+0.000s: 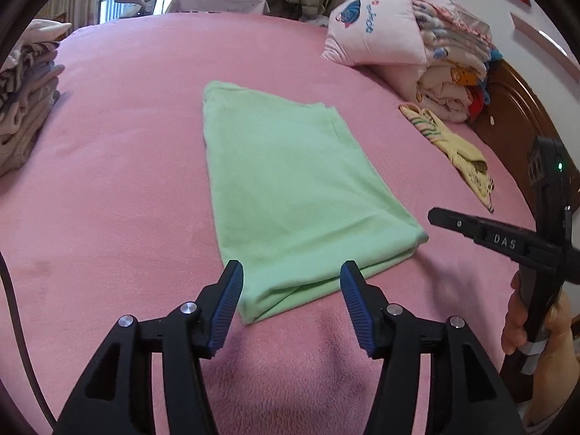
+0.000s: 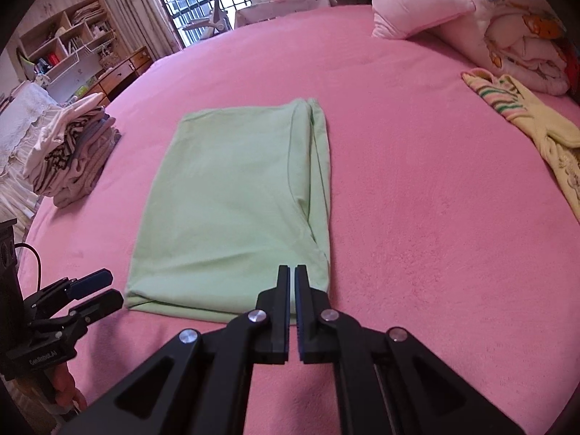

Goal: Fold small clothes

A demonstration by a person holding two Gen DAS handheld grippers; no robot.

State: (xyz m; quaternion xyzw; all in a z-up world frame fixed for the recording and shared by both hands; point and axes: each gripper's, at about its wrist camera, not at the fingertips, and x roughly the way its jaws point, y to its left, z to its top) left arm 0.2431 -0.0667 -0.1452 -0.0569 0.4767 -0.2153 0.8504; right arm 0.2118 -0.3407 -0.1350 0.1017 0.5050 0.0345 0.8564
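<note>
The green garment (image 2: 235, 203) lies flat mid-bed on the pink blanket (image 2: 417, 199), already folded into a long rectangle w/ layered edges along its right side. Its long axis runs straight away from both claws, toward the window end; the short near edge faces the person.

Left gripper (image 1: 291, 302): spread wide, nothing in it, hovering just over the near-left corner of the garment, w/ that corner sitting between its 2 blue pads (image 1: 228, 304). Right gripper (image 2: 292, 290): pressed together w/ only a thin slit showing, gripping nothing as far as I can tell, tips over the near-right part of the same short edge. In the left wrist view it hangs just off the garment's right corner, apart from the cloth.

Judgement: the lengthwise folds look done; the next fold prob takes the near short edge up & over toward the far end, halving the length. That turns on both claws being at the 2 near corners, which they nearly are. The left is nearer & ready to pinch; the right would need to spread 1st.

Risk: stacked layers at the right edge may slip apart if only the top ply is caught.

Other stuff: folded pile (image 2: 72, 152) at the bed's left edge, yellow striped garment (image 2: 525, 123) near the right edge, pink pillow (image 1: 377, 32) & quilts at the far-right corner.
</note>
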